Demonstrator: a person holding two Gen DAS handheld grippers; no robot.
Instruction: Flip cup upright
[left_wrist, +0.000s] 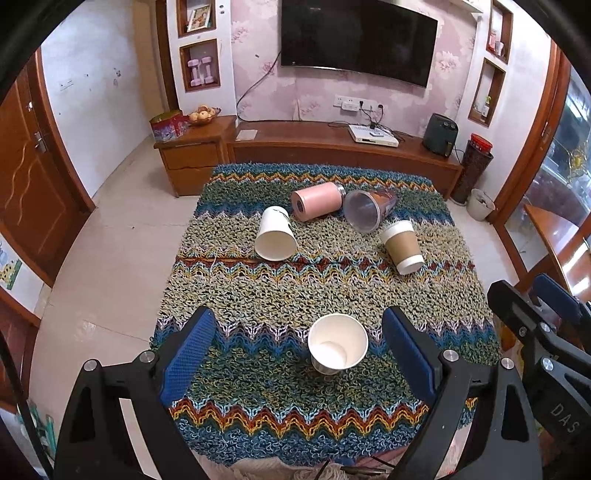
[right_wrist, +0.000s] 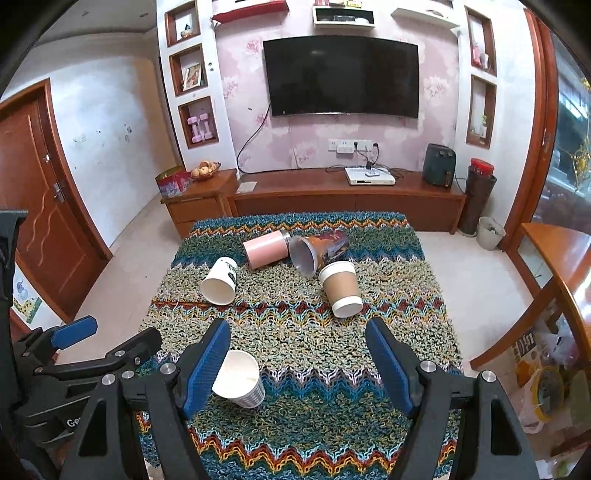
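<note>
A white paper cup (left_wrist: 338, 348) stands upright near the front of the woven cloth, between the open fingers of my left gripper (left_wrist: 299, 350); it also shows in the right wrist view (right_wrist: 240, 384). Farther back, lying on their sides, are a white paper cup (left_wrist: 275, 234) (right_wrist: 219, 282), a pink tumbler (left_wrist: 317, 201) (right_wrist: 266, 249), a clear-rimmed dark cup (left_wrist: 367, 210) (right_wrist: 317, 253) and a brown sleeved cup (left_wrist: 402, 246) (right_wrist: 341, 290). My right gripper (right_wrist: 297, 356) is open and empty, in front of the brown cup.
The zigzag woven cloth (left_wrist: 295, 291) covers the small table. Behind it stands a wooden TV cabinet (left_wrist: 332, 142) under a wall television (left_wrist: 356, 40). A wooden table edge (right_wrist: 565, 266) is on the right, a door (right_wrist: 40, 206) on the left.
</note>
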